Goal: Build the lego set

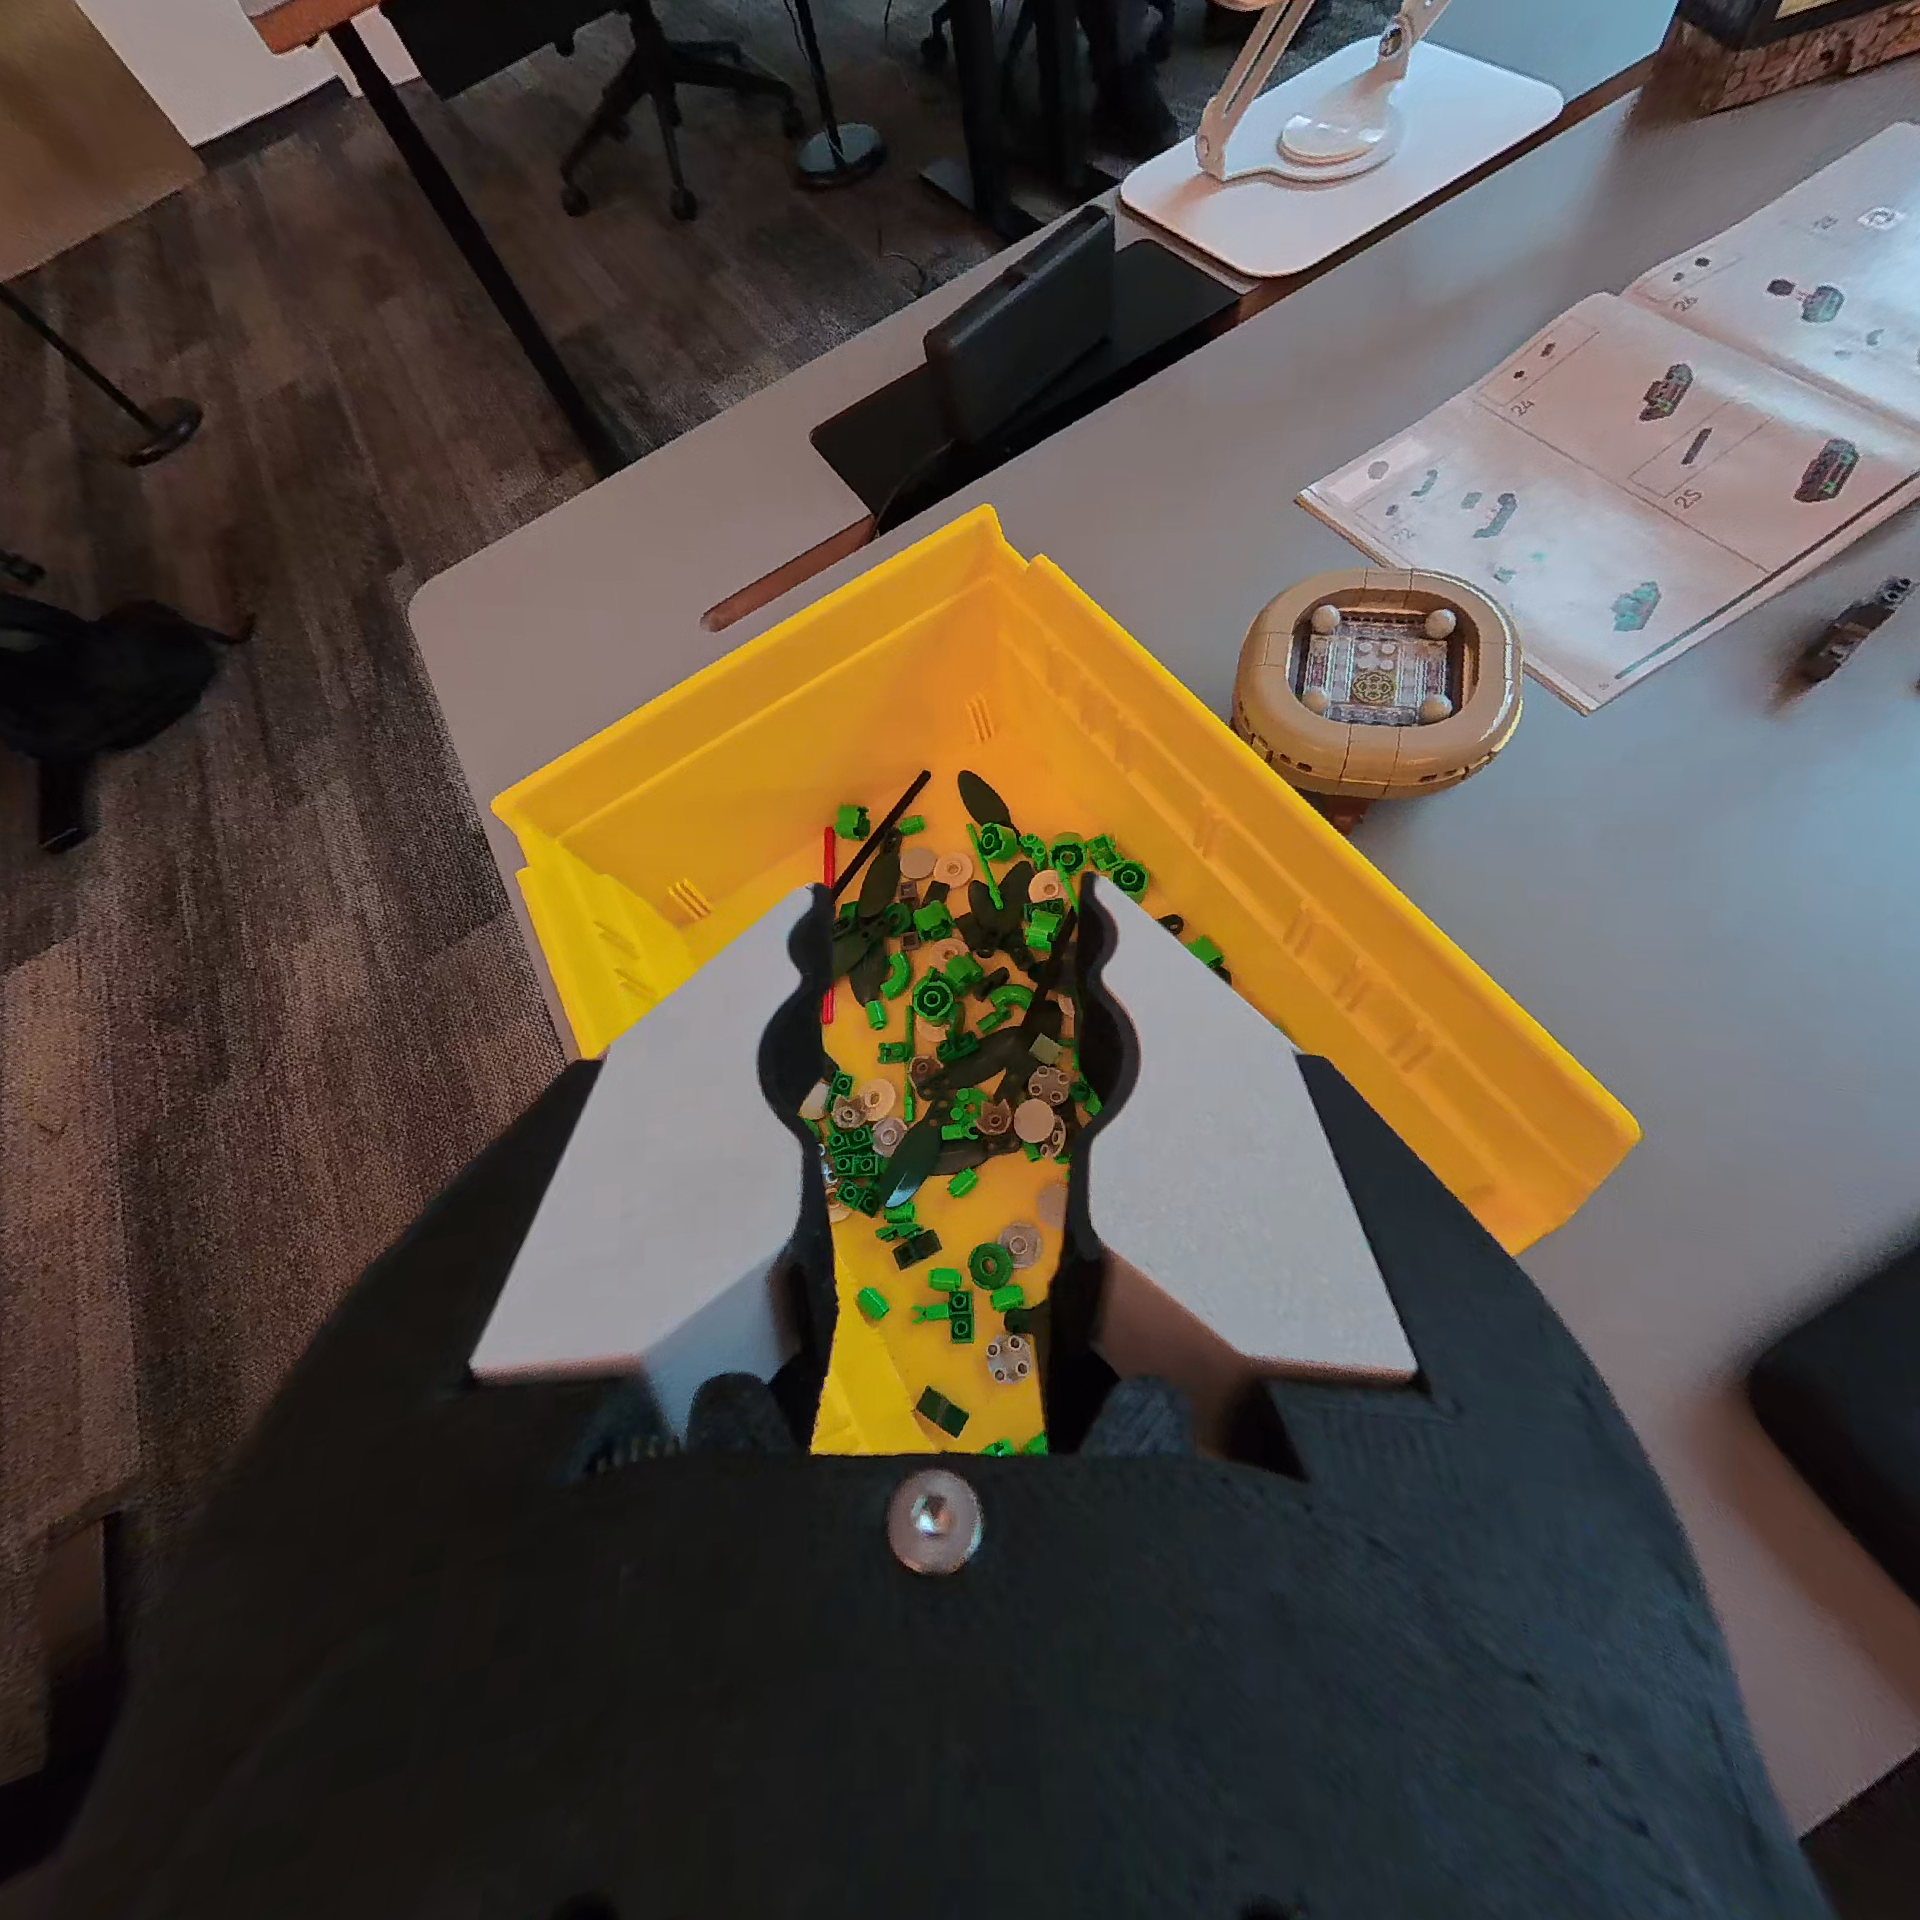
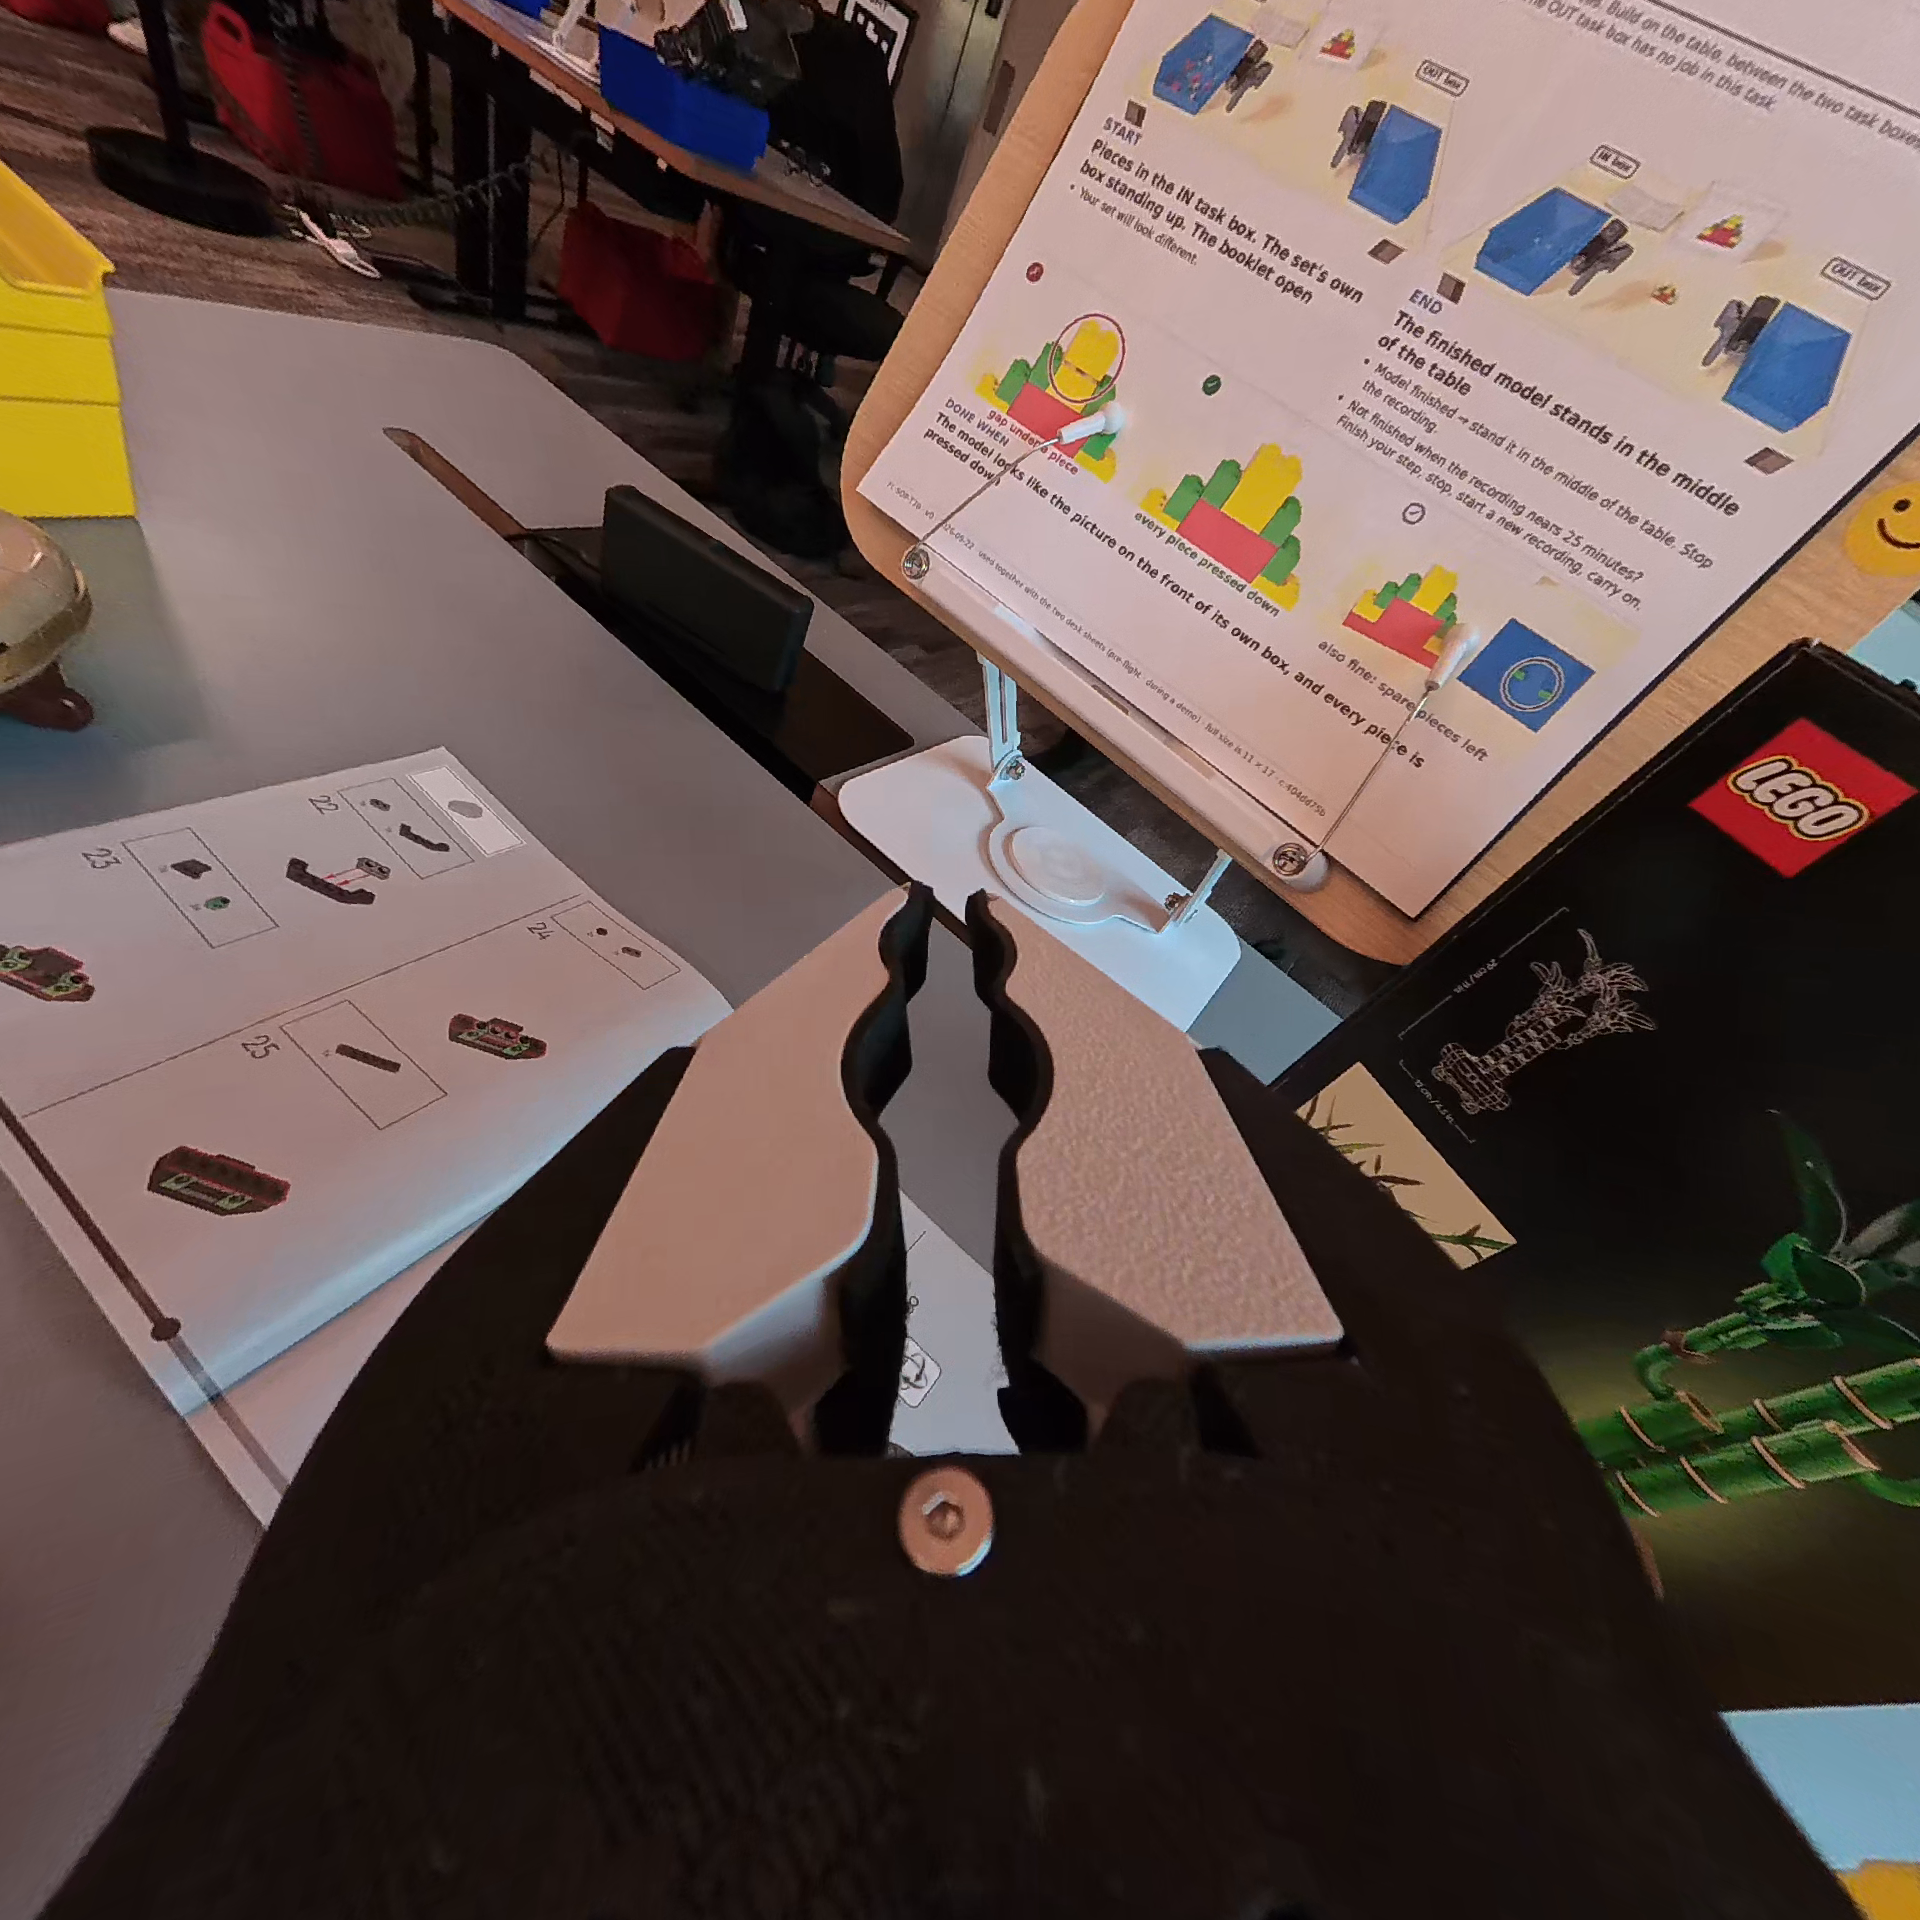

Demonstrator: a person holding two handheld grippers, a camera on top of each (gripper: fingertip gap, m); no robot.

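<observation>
**Operator:** Report tool state and part location

**Checker:** In the left wrist view the left gripper (image 1: 954, 899) hangs above the yellow bin (image 1: 1330, 862) at frame centre, jaws spread apart with nothing between them. The loose pieces (image 1: 951, 1023), mostly green and dark green with some grey round ones, lie heaped on the bin floor. In the right wrist view the right gripper (image 2: 948, 904) sits at frame centre over the grey table (image 2: 312, 582), jaws nearly together with a narrow gap showing, holding nothing

**Operator:** Where is the build itself?

**Checker:** A tan round sub-assembly (image 1: 1377, 681) stands on the table just beside the bin, right of centre in the left view. The instruction booklet (image 2: 312, 1029) lies open at the left of the right view. The set's box (image 2: 1683, 1195) stands at the right edge, and an instruction sheet on a stand (image 2: 1351, 436) fills the upper right

**Operator:** Failure risks from this state?

**Checker:** Judged from the pile only:
- Pieces overlap and interlock, so the jaws closing may catch two parts or a neighbour
- The pieces are small and some are rounded, so they may slip out or flip under the fingertips
- Dark leaf shapes (image 1: 987, 800) lie across smaller parts, hiding the correct one, so a wrong pick is likely
- A piece dropped outside the bin may roll off the table edge at the left
</observation>
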